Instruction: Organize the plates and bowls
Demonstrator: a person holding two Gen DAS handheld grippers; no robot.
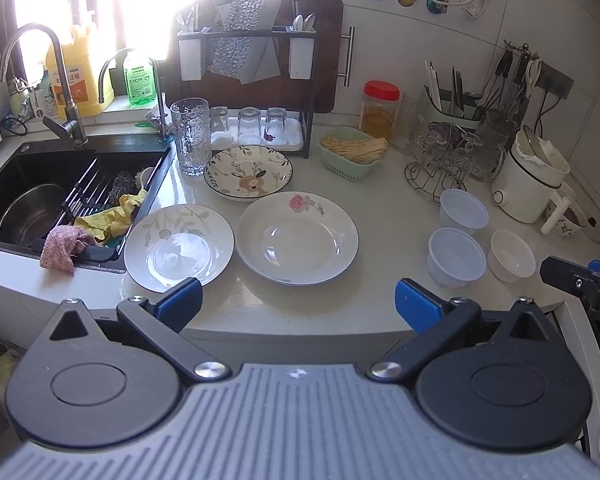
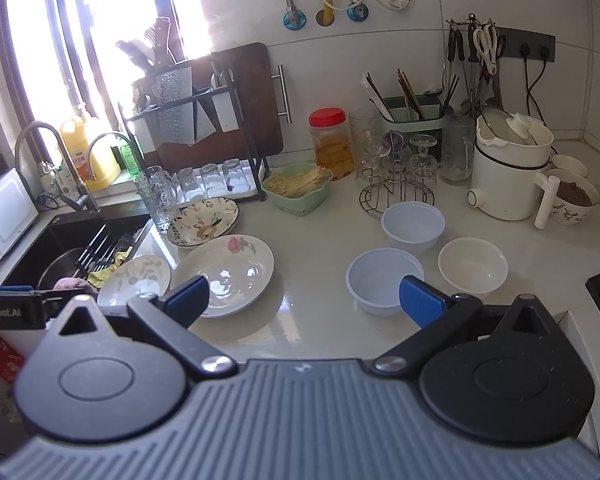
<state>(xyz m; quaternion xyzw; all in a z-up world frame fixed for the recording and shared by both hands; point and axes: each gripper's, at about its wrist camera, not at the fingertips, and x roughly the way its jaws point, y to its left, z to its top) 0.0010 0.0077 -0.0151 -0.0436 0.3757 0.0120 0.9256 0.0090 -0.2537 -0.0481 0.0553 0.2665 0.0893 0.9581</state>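
Both tools gape wide and empty — left tool, right tool; three plates lie near the sink, three bowls well apart on the surface.

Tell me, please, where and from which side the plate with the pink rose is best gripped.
Probably the near rim of the rose plate. It lies flat on the counter, so only its raised, sloping edge offers a pinch. The near edge faces the open left gripper with bare counter before it, while the leaf plate crowds its left side.
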